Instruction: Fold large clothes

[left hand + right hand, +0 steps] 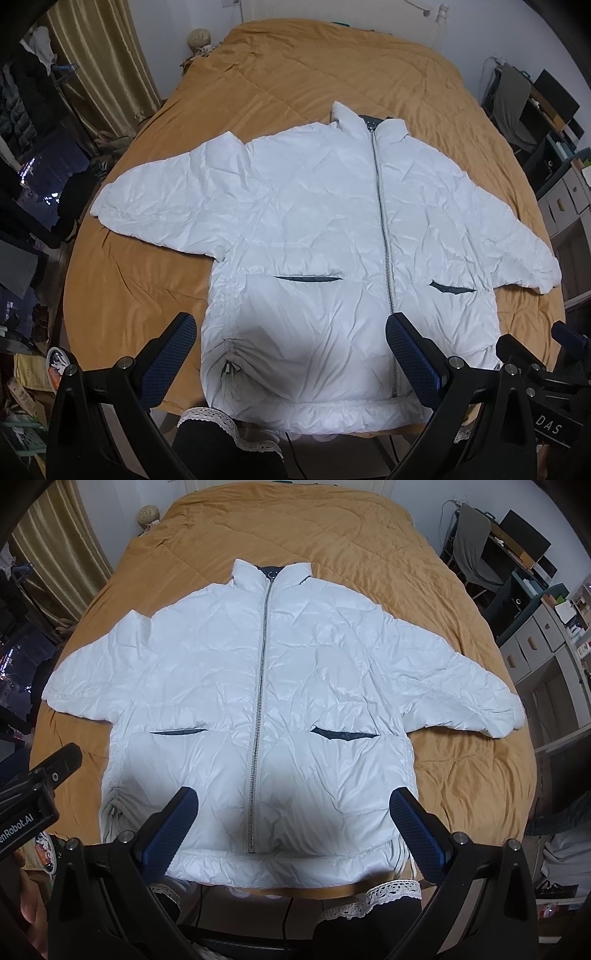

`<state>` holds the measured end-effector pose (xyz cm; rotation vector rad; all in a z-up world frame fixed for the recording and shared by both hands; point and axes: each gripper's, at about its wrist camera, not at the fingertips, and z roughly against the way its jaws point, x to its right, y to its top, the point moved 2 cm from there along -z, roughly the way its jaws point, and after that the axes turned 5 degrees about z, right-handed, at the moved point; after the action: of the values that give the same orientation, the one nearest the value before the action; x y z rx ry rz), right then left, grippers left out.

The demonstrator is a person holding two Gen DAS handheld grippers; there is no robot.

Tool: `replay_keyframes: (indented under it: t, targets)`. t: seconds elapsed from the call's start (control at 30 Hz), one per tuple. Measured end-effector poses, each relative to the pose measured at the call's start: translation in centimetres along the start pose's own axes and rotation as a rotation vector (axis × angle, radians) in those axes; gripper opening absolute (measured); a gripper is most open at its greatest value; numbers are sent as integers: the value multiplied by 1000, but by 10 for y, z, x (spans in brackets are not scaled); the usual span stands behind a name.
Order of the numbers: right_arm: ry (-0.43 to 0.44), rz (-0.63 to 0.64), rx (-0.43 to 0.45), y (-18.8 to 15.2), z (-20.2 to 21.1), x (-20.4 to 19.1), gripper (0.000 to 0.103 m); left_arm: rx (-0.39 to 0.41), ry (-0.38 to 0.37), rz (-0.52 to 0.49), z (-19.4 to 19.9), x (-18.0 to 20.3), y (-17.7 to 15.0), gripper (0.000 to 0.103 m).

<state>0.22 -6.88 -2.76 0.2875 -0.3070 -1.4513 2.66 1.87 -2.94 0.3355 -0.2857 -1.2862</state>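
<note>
hovering wide open, left gripper and right gripper hold nothing above jacket.

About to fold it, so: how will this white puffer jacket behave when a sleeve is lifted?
The white puffer jacket is probably floppy: it lies flat and creased. Its shiny shell may slip between pads. Quilted padding suggests it is light but springy, so folds may puff open.

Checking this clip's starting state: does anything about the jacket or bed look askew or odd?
Nothing stands out. The white jacket lies flat and front-up on the tan bedspread, zipped shut, sleeves spread. Both pocket slits gape slightly. Both claws are open above its hem.
</note>
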Motion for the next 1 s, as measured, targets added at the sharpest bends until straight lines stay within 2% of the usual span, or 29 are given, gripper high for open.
replay_keyframes:
  t: [1.0]
  targets:
    - [12,-8,-36,-4,-5,2,103,-5,16,-9,-3,-1,-2,102]
